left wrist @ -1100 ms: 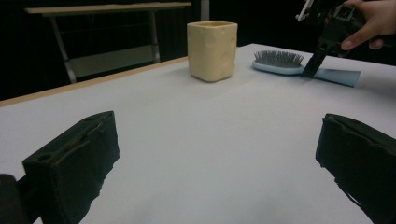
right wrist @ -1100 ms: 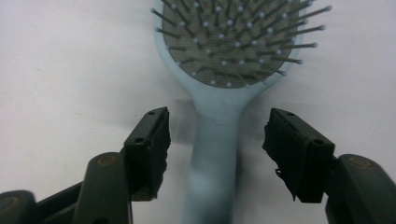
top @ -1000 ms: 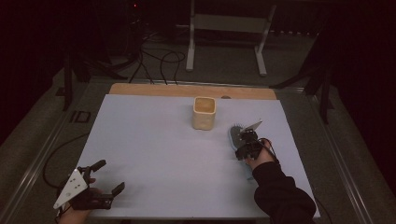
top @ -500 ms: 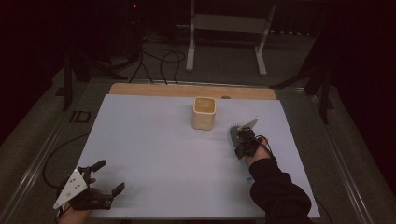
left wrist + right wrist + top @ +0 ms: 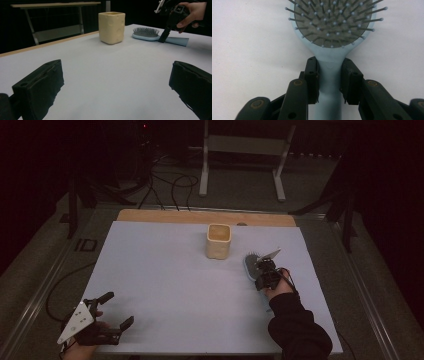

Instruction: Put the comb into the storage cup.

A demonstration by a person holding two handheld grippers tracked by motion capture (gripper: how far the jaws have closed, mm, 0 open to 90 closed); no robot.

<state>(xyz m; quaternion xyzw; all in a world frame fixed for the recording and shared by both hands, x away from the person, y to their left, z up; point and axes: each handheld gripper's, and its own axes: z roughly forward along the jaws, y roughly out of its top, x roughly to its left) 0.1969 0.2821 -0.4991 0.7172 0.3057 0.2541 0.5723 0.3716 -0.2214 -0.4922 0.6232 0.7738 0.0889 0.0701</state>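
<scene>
Hairbrush [image 5: 251,264] is lying bristles-up on the table [image 5: 165,275], right of centre in the high view, beside the cup [image 5: 218,241]. Right gripper [image 5: 329,82] is pinching its neck, likely the best hold on something stiff and light. Left gripper [image 5: 107,312] is resting lower left, jaws spread.

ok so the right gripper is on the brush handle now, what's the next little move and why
Probably a short straight lift. The right gripper has both jaws against the neck of the blue hairbrush, which lies flat on the table, bristles up. The yellow cup stands close by, so raising the brush first should keep it clear.
</scene>
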